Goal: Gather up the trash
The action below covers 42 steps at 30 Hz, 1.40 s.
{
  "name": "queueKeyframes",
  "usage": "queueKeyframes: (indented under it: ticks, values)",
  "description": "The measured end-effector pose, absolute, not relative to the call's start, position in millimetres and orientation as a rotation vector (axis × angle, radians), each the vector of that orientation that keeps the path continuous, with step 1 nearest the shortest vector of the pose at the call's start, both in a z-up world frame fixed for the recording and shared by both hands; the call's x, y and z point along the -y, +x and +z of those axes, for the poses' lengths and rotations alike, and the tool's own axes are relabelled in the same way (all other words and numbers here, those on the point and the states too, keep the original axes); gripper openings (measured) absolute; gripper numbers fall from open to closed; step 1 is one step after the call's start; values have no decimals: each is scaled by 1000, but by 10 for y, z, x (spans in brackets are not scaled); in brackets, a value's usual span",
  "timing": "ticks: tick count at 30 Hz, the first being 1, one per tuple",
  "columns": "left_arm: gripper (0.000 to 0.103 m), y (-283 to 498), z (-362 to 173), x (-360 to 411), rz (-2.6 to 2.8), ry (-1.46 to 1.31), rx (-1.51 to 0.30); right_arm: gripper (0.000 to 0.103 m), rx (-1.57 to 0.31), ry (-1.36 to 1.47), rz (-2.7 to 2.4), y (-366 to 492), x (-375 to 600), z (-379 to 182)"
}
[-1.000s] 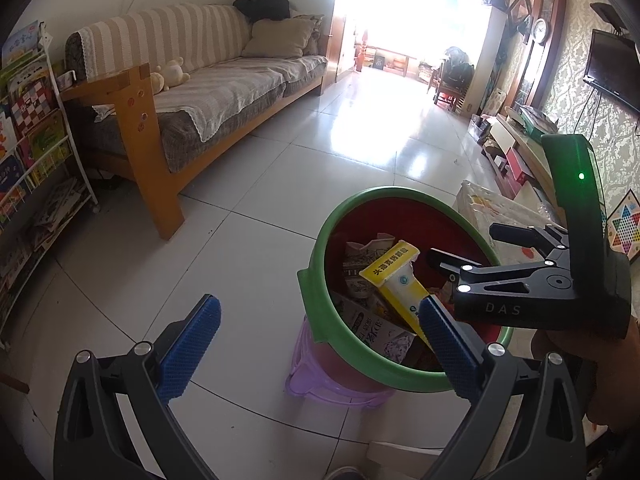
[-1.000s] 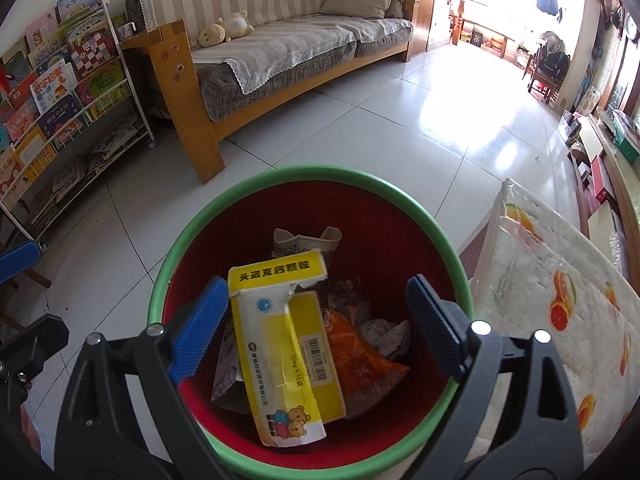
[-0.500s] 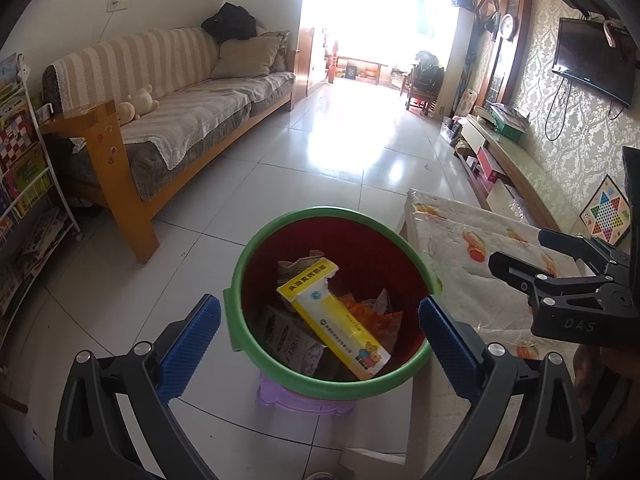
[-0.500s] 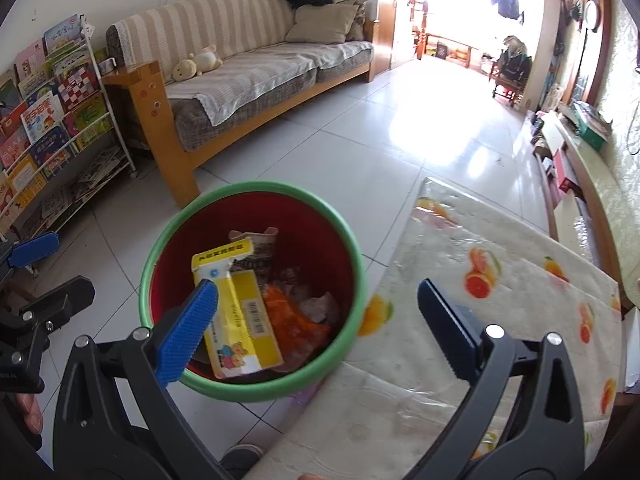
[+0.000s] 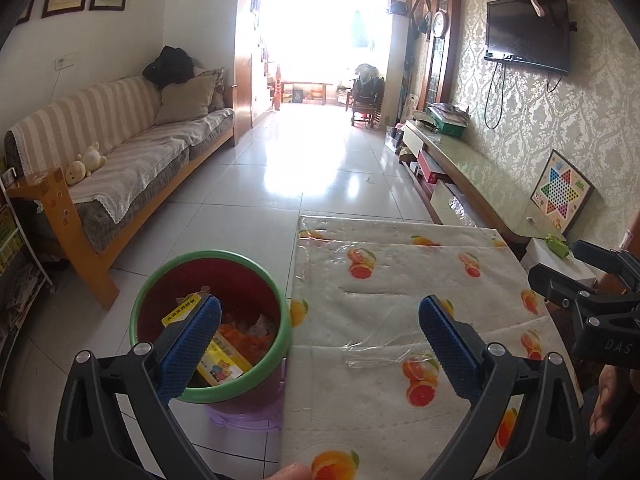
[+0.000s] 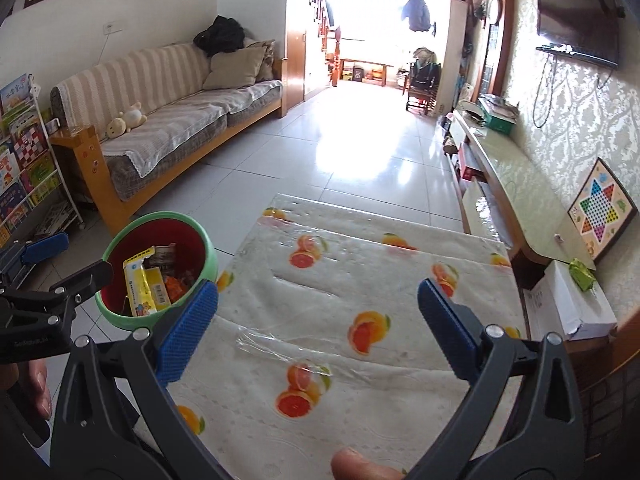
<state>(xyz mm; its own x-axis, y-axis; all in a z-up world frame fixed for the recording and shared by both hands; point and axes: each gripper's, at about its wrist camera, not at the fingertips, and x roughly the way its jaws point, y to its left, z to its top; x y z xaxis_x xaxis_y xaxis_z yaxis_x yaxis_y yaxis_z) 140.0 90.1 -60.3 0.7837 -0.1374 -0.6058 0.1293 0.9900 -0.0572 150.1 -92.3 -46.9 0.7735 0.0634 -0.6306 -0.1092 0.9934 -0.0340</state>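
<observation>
Blue-padded left gripper [image 5: 320, 332] and right gripper [image 6: 318, 320], fingers spread, level above table [image 6: 400, 420]

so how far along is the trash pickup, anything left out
Done: the yellow box and orange wrappers sit in the green-rimmed bin.
In hand: nothing; the left gripper and right gripper are both open over the fruit-print table, which shows no litter.
Possibly left: a crumpled green wrapper on the white box to the right.

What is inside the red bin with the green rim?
The bin holds a torn yellow carton, an orange wrapper and crumpled paper. Whatever lies beneath them is covered.
</observation>
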Motion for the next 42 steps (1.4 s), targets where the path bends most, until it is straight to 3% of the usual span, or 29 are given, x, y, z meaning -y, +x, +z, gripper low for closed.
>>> queueKeyframes:
  ticks: [16,42]
  values:
    - [95,690,-116,-32,-159,59,-511,98,-604,12,6,664,1679,-146]
    - [95,395,-53,-50,-165,76,-490,98,-587,47,-86,298,2028,-62]
